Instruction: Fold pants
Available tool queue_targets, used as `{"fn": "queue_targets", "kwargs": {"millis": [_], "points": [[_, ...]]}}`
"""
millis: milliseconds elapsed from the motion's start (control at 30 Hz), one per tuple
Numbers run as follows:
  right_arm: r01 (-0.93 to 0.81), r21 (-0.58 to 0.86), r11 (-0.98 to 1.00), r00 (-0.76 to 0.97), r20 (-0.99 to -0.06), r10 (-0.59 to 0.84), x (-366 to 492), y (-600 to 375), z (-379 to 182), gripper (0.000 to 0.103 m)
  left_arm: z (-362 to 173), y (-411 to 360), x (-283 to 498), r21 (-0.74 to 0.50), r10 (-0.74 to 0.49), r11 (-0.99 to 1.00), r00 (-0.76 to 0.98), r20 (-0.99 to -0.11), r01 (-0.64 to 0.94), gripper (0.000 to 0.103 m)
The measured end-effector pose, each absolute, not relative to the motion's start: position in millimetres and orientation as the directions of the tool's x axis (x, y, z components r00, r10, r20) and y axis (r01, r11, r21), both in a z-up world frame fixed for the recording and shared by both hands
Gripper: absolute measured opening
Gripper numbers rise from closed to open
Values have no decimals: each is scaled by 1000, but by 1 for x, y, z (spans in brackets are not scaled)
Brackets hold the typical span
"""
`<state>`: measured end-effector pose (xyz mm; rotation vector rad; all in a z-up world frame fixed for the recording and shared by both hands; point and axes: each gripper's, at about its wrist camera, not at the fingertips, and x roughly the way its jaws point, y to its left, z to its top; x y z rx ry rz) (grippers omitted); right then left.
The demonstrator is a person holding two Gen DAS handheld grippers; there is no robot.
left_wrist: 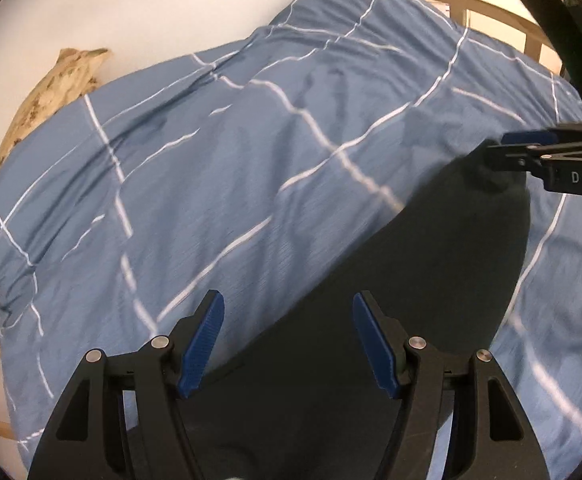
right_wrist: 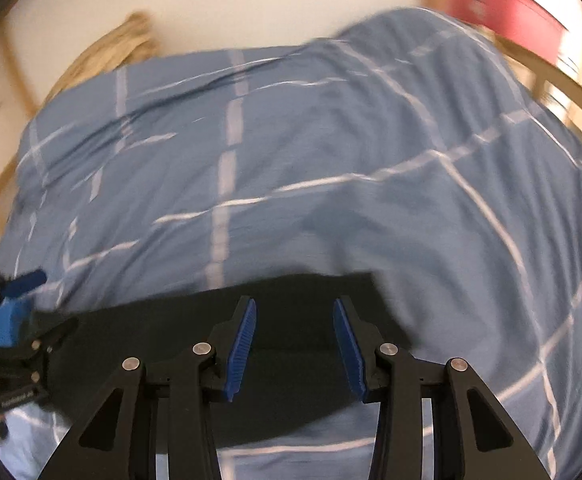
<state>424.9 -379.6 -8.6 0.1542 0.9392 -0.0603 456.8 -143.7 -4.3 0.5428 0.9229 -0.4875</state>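
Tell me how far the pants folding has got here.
Done: the dark fabric pants lie as a flat compact band on the blue checked duvet, apparently already folded over. In hand: nothing; the left claw and right claw both stand open above the cloth, pads clear. Left: perhaps a further fold or smoothing; the layers aren't distinguishable.

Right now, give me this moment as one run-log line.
task: fold pants | left gripper: open, empty | right gripper: open, empty | black pants: flat on blue checked duvet

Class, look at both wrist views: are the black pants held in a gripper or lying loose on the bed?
Lying loose. The black pants rest on the blue checked duvet; both grippers' pads stand apart, gripping nothing.
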Motion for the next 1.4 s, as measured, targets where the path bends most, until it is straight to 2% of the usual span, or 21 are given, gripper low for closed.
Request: {"fn": "queue_targets", "kwargs": {"millis": [300, 567, 833, 900, 967, 1067, 1133, 1267, 1400], "points": [[-185, 93, 978, 498, -849, 175, 472, -247, -5, 42, -5, -46, 490, 222, -95, 806, 491, -866, 548, 66], [-299, 131, 945, 437, -862, 258, 492, -171, -21, 42, -23, 28, 498, 153, -95, 843, 422, -902, 516, 66], [-376, 165, 912, 369, -876, 311, 498, -115, -34, 42, -57, 61, 513, -33, -192, 870, 276, -942, 493, 64], [-382, 179, 907, 361, -875, 324, 501, -106, -34, 42, -64, 65, 517, -77, -217, 878, 249, -944, 473, 62], [-392, 193, 899, 347, -875, 339, 502, -99, -36, 42, -70, 69, 521, -154, -275, 882, 221, -936, 446, 51], [-408, 209, 889, 335, -872, 358, 503, -89, -39, 42, -84, 73, 523, -251, -325, 888, 143, -935, 384, 40], [-414, 211, 886, 331, -871, 362, 503, -83, -41, 42, -87, 71, 519, -248, -323, 889, 144, -935, 385, 39], [-420, 227, 879, 319, -869, 377, 502, -75, -48, 42, -76, 72, 502, -231, -328, 890, 201, -923, 393, 19], [-441, 227, 868, 309, -870, 385, 495, -67, -51, 42, -55, 81, 484, -258, -349, 903, 236, -907, 344, 16]]}}
